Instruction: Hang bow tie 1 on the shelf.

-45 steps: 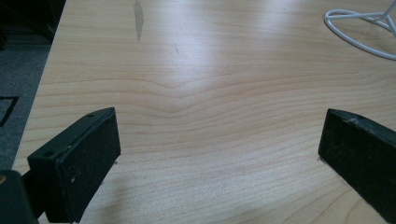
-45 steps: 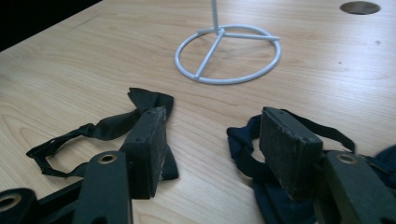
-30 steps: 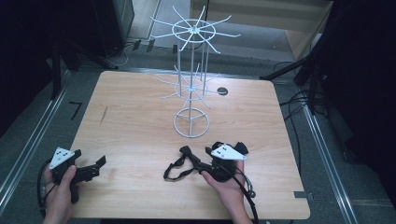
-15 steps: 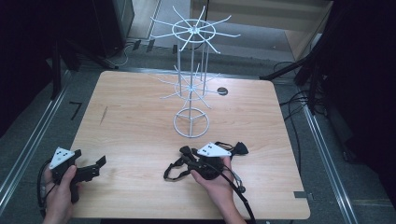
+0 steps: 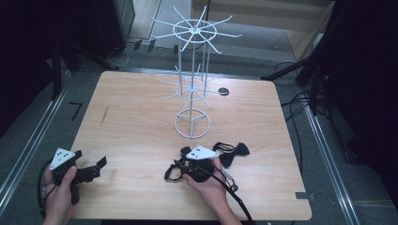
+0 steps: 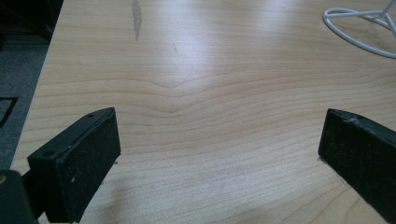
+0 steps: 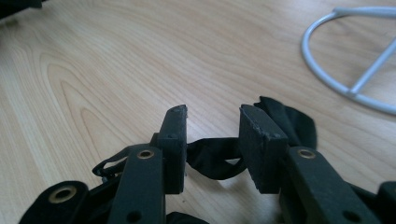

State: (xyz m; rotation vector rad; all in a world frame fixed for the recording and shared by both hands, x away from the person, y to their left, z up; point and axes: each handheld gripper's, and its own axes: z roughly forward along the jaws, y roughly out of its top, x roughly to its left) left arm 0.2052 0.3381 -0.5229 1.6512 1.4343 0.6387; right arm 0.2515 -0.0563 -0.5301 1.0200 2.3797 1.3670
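Note:
A black bow tie (image 7: 212,158) lies on the wooden table (image 5: 141,122), and its strap loops out to the left (image 5: 171,174). My right gripper (image 7: 212,116) stands over it with the jaws narrow. The black fabric spans the gap and touches both pads, so the right gripper (image 5: 185,164) is shut on it. A second black bow tie (image 5: 234,151) lies just to the right of that hand. My left gripper (image 5: 96,168) rests near the front left corner. The left gripper (image 6: 219,154) is wide open over bare wood.
A white wire display stand (image 5: 191,123) with radiating hooks rises behind the bow ties; its ring base appears in the left gripper view (image 6: 327,17) and the right gripper view (image 7: 304,46). A small black disc (image 5: 223,91) lies at the back. Cables run along the floor at the right.
My right gripper has moved left, uncovering the second bow tie, and now sits on the first one. The left gripper has stayed put.

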